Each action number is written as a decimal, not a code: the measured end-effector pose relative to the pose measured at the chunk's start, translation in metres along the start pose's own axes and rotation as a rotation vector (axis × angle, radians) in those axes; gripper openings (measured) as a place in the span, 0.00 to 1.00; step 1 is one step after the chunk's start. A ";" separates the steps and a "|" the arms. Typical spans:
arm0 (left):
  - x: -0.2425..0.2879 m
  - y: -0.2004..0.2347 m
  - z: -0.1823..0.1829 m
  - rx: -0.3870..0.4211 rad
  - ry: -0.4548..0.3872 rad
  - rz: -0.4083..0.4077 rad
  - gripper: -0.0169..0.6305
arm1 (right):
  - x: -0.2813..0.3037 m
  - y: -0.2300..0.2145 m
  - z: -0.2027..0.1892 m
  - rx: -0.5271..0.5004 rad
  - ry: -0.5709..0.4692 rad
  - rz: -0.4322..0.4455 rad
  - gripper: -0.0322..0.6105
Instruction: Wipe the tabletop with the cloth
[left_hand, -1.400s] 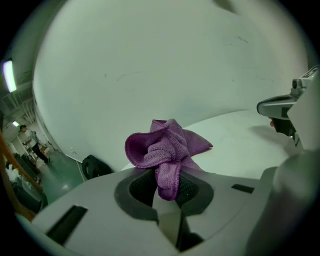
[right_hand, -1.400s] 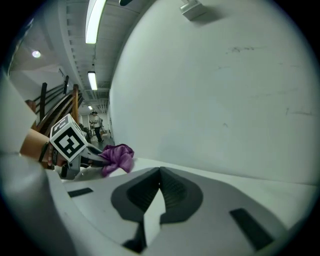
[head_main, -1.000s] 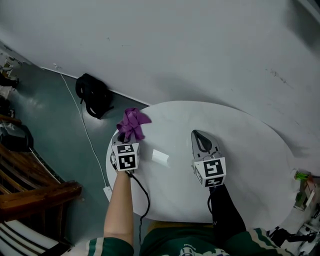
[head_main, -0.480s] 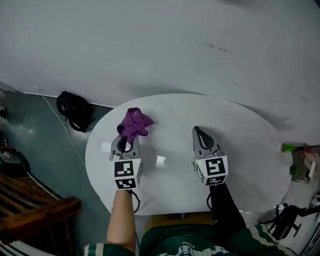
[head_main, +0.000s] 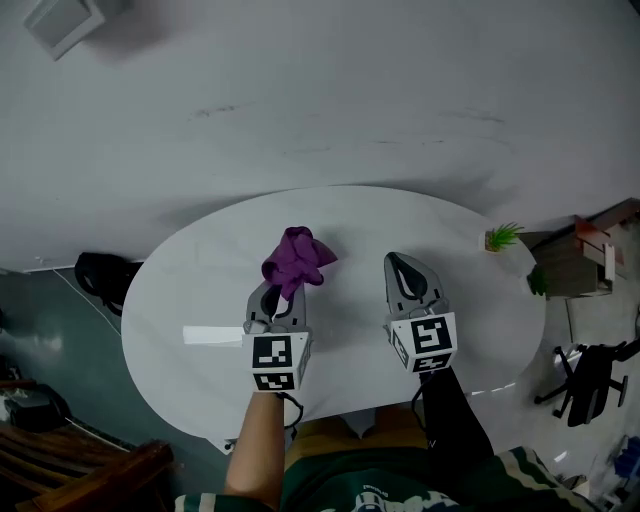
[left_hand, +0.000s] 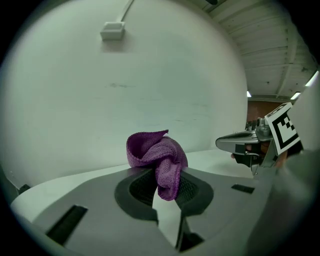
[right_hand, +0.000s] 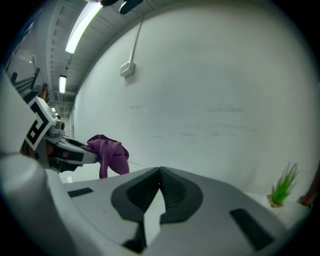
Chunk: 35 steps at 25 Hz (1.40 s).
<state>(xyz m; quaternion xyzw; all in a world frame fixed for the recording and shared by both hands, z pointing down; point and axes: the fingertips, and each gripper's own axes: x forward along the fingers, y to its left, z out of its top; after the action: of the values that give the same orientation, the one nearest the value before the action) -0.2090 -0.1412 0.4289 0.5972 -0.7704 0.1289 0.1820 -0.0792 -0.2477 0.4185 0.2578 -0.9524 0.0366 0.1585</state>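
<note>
A crumpled purple cloth (head_main: 297, 258) is pinched in my left gripper (head_main: 279, 292), held over the left middle of the white oval tabletop (head_main: 200, 280). In the left gripper view the cloth (left_hand: 156, 159) bunches above the jaws of my left gripper (left_hand: 167, 182) and a flap hangs down between them. My right gripper (head_main: 403, 268) is shut and empty over the table's right middle. The right gripper view shows my right gripper (right_hand: 160, 181) with tips together, and the cloth (right_hand: 107, 154) to its left.
A small potted plant (head_main: 500, 237) stands at the table's far right edge; it also shows as a green plant (right_hand: 281, 189) in the right gripper view. A white paper strip (head_main: 212, 335) lies on the table at left. A black bag (head_main: 98, 275) and wooden furniture (head_main: 80, 480) are on the floor.
The view has swung left over the table. My left gripper with the cloth now sits more toward the table's middle. The right gripper has kept its place.
</note>
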 end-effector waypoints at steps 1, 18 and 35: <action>0.009 -0.022 0.004 0.007 -0.002 -0.026 0.11 | -0.011 -0.019 -0.003 0.004 -0.001 -0.023 0.05; 0.118 -0.332 -0.012 0.102 0.155 -0.360 0.11 | -0.152 -0.235 -0.068 0.099 0.023 -0.282 0.05; 0.136 -0.324 -0.078 0.216 0.352 -0.246 0.11 | -0.147 -0.221 -0.097 0.144 0.040 -0.192 0.06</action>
<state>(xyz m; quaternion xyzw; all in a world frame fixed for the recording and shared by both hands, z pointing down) 0.0845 -0.3093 0.5519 0.6711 -0.6299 0.2893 0.2629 0.1794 -0.3538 0.4607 0.3579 -0.9148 0.0948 0.1612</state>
